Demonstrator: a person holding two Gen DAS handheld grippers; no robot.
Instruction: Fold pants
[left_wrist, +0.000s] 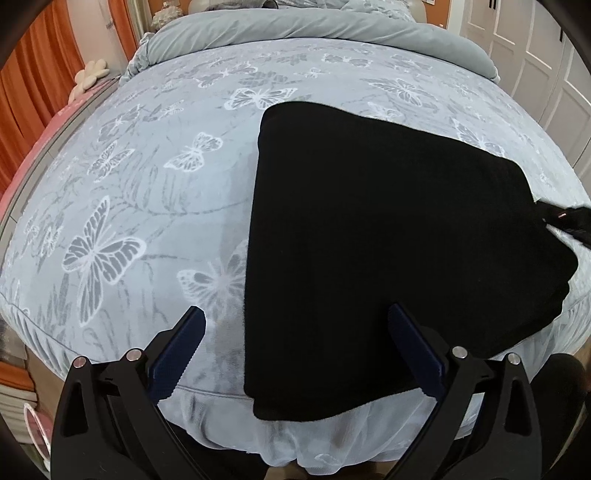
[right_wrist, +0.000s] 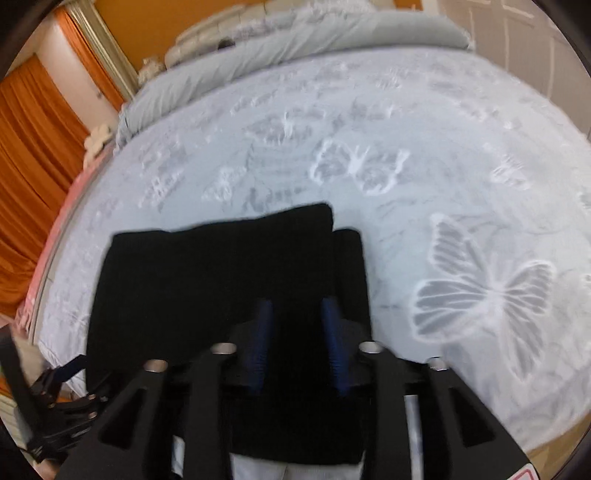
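The black pants (left_wrist: 388, 240) lie folded in a flat wedge on the pale blue butterfly bedspread (left_wrist: 147, 184), near the bed's front edge. My left gripper (left_wrist: 297, 317) is wide open above the pants' near left edge, holding nothing. In the right wrist view the pants (right_wrist: 207, 273) lie folded under my right gripper (right_wrist: 297, 308), whose blue pads (right_wrist: 263, 332) stand a narrow gap apart over the black cloth; whether they pinch it I cannot tell. The right gripper also shows at the far right of the left wrist view (left_wrist: 565, 218), at the pants' edge.
A rolled grey duvet (left_wrist: 314, 33) lies across the far end of the bed. Orange curtains (left_wrist: 33, 92) hang at the left and white wardrobe doors (left_wrist: 535, 48) stand at the right. The left gripper shows at the lower left of the right wrist view (right_wrist: 59, 398).
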